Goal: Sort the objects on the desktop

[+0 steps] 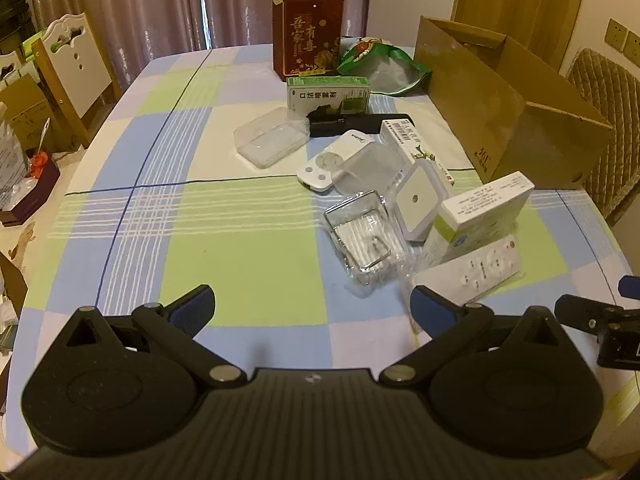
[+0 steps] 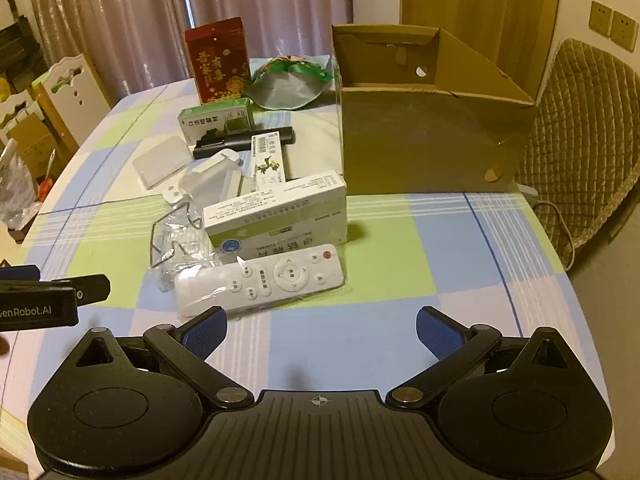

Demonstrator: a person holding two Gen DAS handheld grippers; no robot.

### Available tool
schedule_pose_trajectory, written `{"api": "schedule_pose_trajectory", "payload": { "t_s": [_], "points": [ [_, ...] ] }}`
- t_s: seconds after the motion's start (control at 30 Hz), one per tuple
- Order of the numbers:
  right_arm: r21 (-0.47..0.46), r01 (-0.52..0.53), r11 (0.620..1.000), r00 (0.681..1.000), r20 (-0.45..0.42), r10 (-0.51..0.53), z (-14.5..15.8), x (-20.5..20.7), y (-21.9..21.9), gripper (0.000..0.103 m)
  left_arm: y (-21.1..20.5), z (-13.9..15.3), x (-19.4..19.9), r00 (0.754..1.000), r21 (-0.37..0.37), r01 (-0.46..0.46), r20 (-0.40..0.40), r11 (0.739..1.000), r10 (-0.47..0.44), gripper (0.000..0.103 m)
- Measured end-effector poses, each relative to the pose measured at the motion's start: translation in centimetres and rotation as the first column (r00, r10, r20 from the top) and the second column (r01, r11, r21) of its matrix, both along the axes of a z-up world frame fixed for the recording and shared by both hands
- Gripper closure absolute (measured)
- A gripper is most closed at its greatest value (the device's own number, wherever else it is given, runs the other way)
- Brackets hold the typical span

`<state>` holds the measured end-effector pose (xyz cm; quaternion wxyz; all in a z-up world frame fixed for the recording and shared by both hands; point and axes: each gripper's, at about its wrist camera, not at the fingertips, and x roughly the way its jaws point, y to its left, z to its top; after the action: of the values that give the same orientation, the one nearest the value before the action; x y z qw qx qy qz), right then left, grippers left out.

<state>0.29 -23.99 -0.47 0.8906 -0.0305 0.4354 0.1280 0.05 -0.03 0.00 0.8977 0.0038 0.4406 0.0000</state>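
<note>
The left claw (image 1: 312, 304) is spread wide and holds nothing, hovering over bare checked cloth near the front edge of the bench (image 1: 160, 208). The right claw (image 2: 320, 330) is likewise wide apart and empty, with open cloth between its fingers and more free room to its right, out to the bench's curved edge.

Just ahead of the right claw's left finger (image 2: 206, 330) lies a white remote (image 2: 260, 284) in clear wrap. Touching its far side is a white box (image 2: 276, 210), and left of that a clear packet (image 2: 176, 240) with a wire frame. Beyond, crowded close, are a second white remote (image 1: 336, 160), a square white plug (image 1: 416, 200), a long carton (image 2: 270, 156), a black bar (image 2: 244, 142), a clear case (image 1: 270, 142) and a green box (image 1: 328, 94).

A big open cardboard box (image 2: 424, 140) stands at the right rear, its near wall just beside the white box. A red box (image 1: 310, 28) and a green bag (image 1: 380, 62) sit at the far edge. The bench's left half is open.
</note>
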Motion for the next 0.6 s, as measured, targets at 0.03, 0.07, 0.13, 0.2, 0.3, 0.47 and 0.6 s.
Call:
{"api": "schedule_pose_trajectory", "payload": {
  "t_s": [0.03, 0.07, 0.13, 0.2, 0.3, 0.47, 0.6],
  "points": [
    [-0.003, -0.002, 1.0, 1.0, 0.006, 0.002, 0.0, 0.0, 0.0, 0.0, 0.0, 0.0, 0.1, 1.0, 0.0, 0.004, -0.001, 1.0, -0.004, 0.001],
    [-0.007, -0.004, 1.0, 1.0, 0.011, 0.004, 0.1, 0.0, 0.0, 0.0, -0.1, 0.0, 0.1, 1.0, 0.001, 0.009, -0.003, 1.0, -0.009, 0.001],
    [-0.023, -0.029, 0.999, 0.999, 0.023, 0.029, 0.1, 0.0, 0.4, 0.0, -0.2, 0.0, 0.4, 1.0, -0.009, 0.017, -0.009, 1.0, -0.017, 0.001],
    [-0.022, -0.043, 0.999, 0.999, 0.031, 0.044, 0.0, -0.1, 0.3, 0.0, 0.2, 0.0, -0.5, 1.0, -0.028, 0.006, 0.009, 1.0, -0.006, 0.001],
    [-0.017, -0.058, 0.998, 0.998, 0.033, 0.059, -0.1, -0.6, 0.4, 0.0, 0.7, 0.1, -0.7, 1.0, -0.024, 0.014, -0.005, 1.0, -0.014, 0.001],
    [-0.019, -0.078, 0.997, 0.997, 0.024, 0.079, 0.0, -0.9, 0.8, 0.0, 0.8, 0.0, -1.0, 1.0, -0.021, 0.022, -0.012, 1.0, -0.023, 0.001],
    [-0.025, -0.082, 0.996, 0.996, 0.018, 0.083, 0.1, -0.9, 1.1, 0.0, 1.0, -0.1, -1.1, 0.999, -0.02, 0.029, -0.017, 0.999, -0.029, 0.001]
  ]
}}
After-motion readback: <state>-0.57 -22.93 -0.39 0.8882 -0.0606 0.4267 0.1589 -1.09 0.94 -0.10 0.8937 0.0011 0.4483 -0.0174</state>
